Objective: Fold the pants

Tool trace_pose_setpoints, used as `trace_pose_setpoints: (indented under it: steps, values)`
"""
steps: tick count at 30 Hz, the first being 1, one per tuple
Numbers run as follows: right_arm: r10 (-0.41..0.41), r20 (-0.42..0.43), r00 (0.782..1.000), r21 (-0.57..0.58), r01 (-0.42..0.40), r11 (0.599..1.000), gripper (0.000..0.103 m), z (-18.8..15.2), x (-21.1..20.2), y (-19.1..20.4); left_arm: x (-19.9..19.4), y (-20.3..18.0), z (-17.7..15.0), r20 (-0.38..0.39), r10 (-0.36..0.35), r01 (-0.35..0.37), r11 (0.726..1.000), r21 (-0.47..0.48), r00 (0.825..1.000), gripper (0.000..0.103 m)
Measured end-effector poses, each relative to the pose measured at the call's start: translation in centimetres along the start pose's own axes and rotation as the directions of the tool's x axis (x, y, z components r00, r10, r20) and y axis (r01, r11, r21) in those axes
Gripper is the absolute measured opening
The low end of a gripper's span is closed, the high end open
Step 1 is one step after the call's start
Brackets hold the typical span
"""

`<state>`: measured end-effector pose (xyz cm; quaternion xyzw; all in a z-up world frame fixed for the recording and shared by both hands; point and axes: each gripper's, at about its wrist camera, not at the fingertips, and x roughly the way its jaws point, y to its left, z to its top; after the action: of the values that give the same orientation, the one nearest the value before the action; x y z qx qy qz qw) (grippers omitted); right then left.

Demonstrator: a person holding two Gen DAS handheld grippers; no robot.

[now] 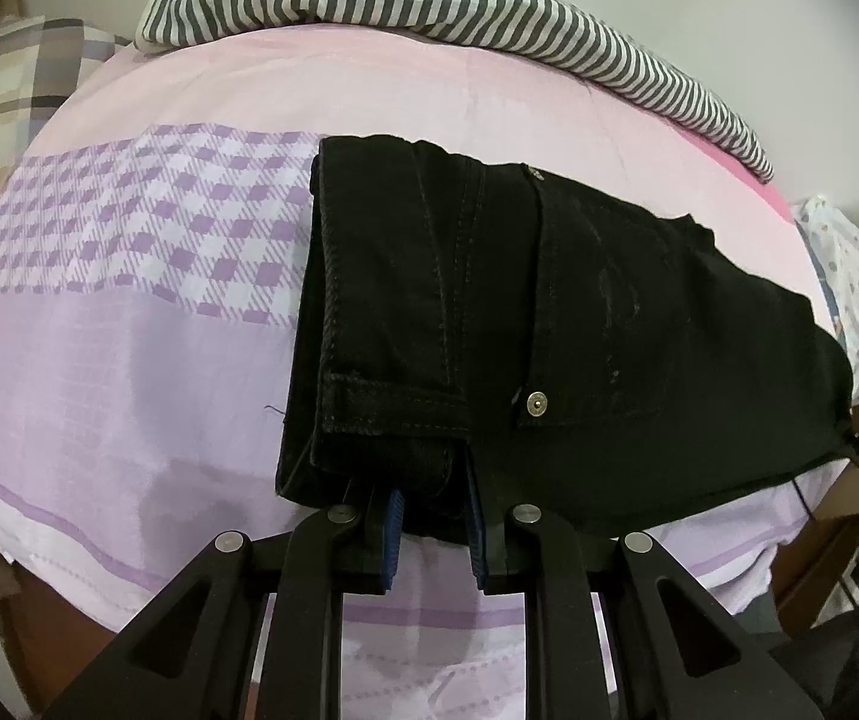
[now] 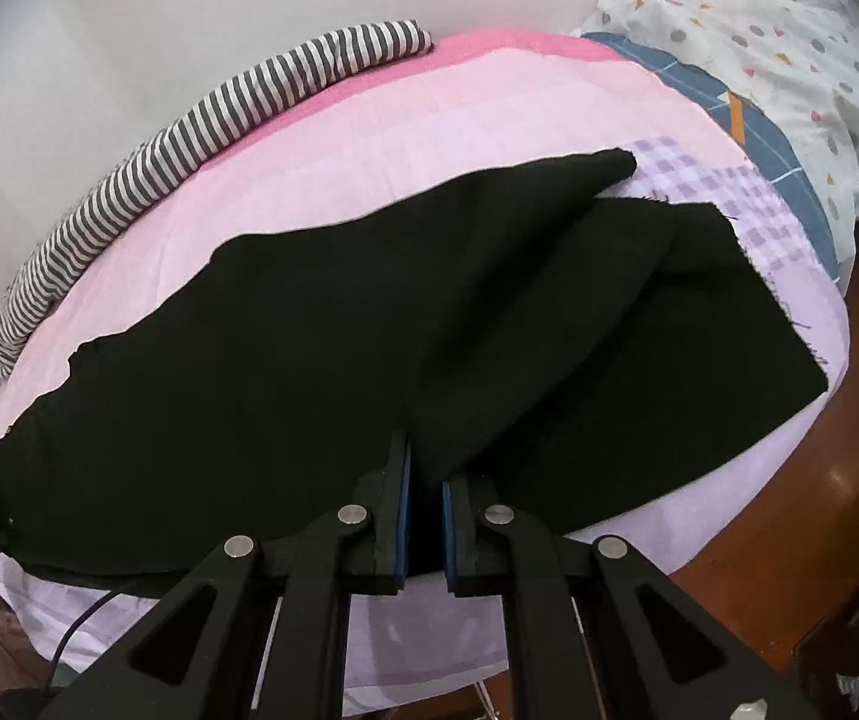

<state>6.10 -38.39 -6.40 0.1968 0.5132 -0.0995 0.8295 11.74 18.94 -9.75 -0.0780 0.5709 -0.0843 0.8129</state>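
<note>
Black pants point(image 1: 549, 324) lie across the pink and purple bed sheet point(image 1: 129, 372). In the left wrist view the waistband end with a metal button point(image 1: 536, 402) faces me. My left gripper point(image 1: 432, 516) is shut on the near edge of the waistband, fabric between its blue pads. In the right wrist view the pants point(image 2: 339, 348) stretch from left to right, with the legs ending at the upper right point(image 2: 699, 300). My right gripper point(image 2: 426, 498) is shut on the near edge of a leg fold.
A striped grey and white cloth point(image 1: 429, 6) lies along the far side of the bed against the wall. A plaid pillow point(image 1: 3, 90) is at the left. A white dotted quilt point(image 2: 777, 54) sits at the right end. Brown wooden bed frame point(image 2: 789, 510) shows at the right.
</note>
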Motion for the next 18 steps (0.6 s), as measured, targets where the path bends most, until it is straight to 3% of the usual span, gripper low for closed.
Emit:
trace_pose_setpoints:
  steps: [6,18]
  values:
    - [0.024,-0.038,0.999,0.052,-0.022,0.998,0.006,-0.3,1.4,-1.0,0.8,-0.7,-0.2,-0.001,0.058,-0.058,0.998,0.021,0.998,0.019]
    - [0.071,-0.056,0.996,0.143,-0.062,0.988,0.007,-0.1,1.6,-2.0,1.5,-1.0,0.0,0.003,0.066,-0.066,0.997,0.031,0.998,0.020]
